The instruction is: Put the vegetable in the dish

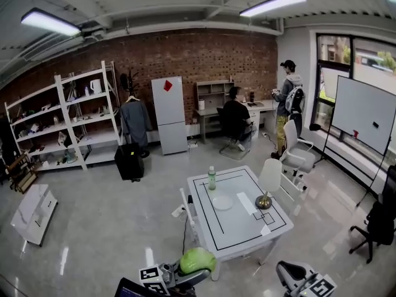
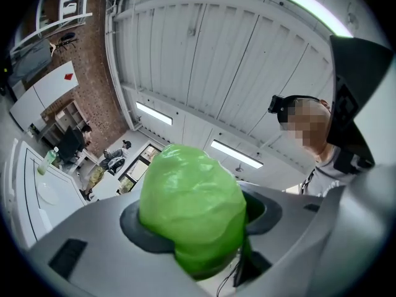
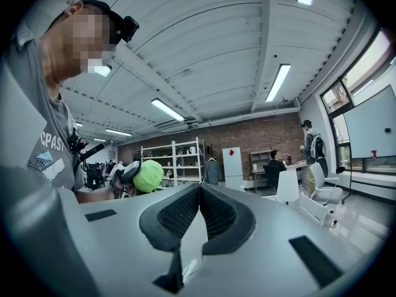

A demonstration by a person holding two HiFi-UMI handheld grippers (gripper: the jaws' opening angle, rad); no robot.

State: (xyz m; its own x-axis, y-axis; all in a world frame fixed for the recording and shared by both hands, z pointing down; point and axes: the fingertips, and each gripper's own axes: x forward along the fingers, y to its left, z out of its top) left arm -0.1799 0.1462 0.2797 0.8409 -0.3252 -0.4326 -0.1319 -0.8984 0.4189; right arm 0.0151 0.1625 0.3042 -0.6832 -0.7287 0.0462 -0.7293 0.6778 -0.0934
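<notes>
My left gripper is low at the front of the head view, short of the table, and is shut on a bright green leafy vegetable. In the left gripper view the vegetable bulges between the dark pads and hides the gap. A round white dish lies near the middle of the white table, well beyond the vegetable. My right gripper hangs at the lower right, off the table. Seen in its own view, the right gripper has its pads touching, with nothing between them.
A green bottle stands at the table's far edge and a brass bowl on its right side. White chairs stand to the right. Two people are at a desk by the brick wall, near a fridge and shelves.
</notes>
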